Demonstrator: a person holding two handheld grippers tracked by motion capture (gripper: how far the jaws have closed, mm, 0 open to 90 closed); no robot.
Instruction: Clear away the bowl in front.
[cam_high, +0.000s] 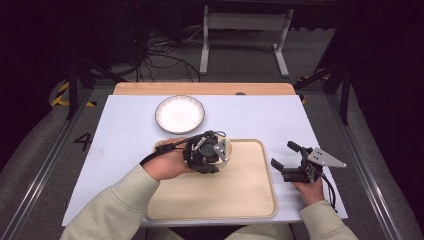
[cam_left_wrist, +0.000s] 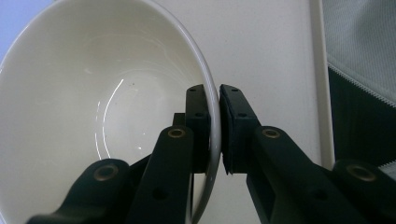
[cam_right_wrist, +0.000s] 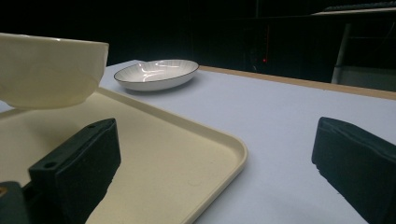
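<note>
One "4" (cam_high: 82, 141) beside table (cam_high: 280, 120)

My high view sits above the near edge of the bench (cam_high: 125, 125), facing forward and down, far enough back to take in the whole top and the floor beyond. My left claw (cam_left_wrist: 219, 130) view rides close in, looking along its jaws straight down into the cream bowl (cam_left_wrist: 93, 116) over the tray (cam_left_wrist: 280, 70). My right claw (cam_right_wrist: 210, 158) view sits low, almost level with the bench, looking across the tray's corner toward the far white plate (cam_right_wrist: 156, 73). Both claw views share the bowl and tray; the high view also catches the plate.
</note>
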